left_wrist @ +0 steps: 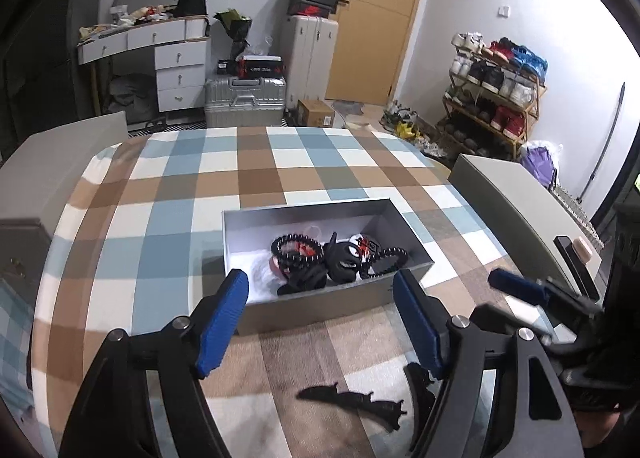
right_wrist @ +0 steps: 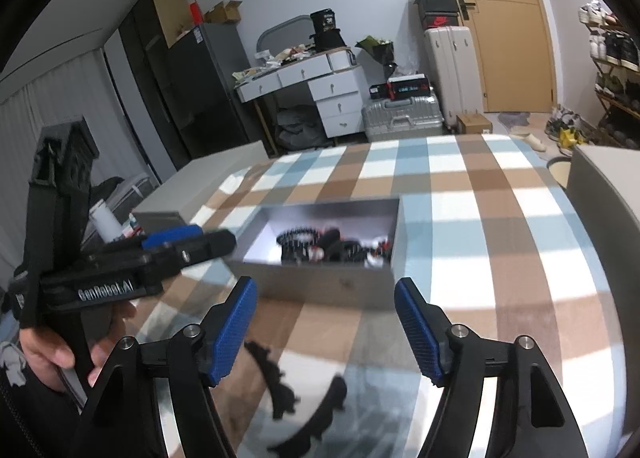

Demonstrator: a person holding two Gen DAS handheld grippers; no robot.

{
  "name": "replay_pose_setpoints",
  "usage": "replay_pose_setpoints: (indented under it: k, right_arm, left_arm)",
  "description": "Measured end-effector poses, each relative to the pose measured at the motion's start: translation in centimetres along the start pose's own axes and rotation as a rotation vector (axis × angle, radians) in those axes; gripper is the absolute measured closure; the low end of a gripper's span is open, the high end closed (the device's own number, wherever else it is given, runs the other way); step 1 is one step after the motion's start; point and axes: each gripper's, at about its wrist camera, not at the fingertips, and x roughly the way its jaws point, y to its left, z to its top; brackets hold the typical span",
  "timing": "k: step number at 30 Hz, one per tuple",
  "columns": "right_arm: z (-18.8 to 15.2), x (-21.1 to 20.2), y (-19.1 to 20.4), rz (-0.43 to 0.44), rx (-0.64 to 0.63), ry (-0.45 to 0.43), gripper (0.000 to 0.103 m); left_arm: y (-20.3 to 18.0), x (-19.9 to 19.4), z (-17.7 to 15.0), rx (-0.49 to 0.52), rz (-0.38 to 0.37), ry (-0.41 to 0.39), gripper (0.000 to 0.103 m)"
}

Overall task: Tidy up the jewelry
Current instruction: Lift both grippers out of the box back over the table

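Here both my left gripper and right gripper hover wide open, holding nothing, before the grey cardboard box of black bead bracelets on the checked bed.

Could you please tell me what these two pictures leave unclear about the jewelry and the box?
- Items inside the grey box: left wrist view, overlapping in a dark tangle; only the black bead bracelet is recognisable.
- Same items: right wrist view, blurred and small.
- Black spiky piece on the checked cloth: partly hidden by gripper fingers in both views.
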Motion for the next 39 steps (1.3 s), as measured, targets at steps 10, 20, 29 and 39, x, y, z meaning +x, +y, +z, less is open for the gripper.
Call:
replay_pose_setpoints:
  k: [10,20,29,39]
  right_arm:
    - [-4.4,-0.2,1.1,0.006,-0.002,0.081,0.032]
    - [-7.3,0.7,1.4,0.011,-0.002,0.17,0.032]
    - [-8.3,1.8,2.2,-0.013,-0.046,0.225,0.039]
    - [-8.5,2.5,3.0,-0.078,-0.112,0.245,0.061]
  left_arm:
    - [-0.3,-0.8,-3.5,-0.041,0.044,0.021,0.032]
    - [0.3,-2.4,-7.0,-0.06,0.089,0.035,0.02]
    - [1.9,-2.5,-9.7,-0.101,0.125,0.099,0.019]
    - [2.6,-3.2,-10.7,-0.092,0.15,0.114,0.019]
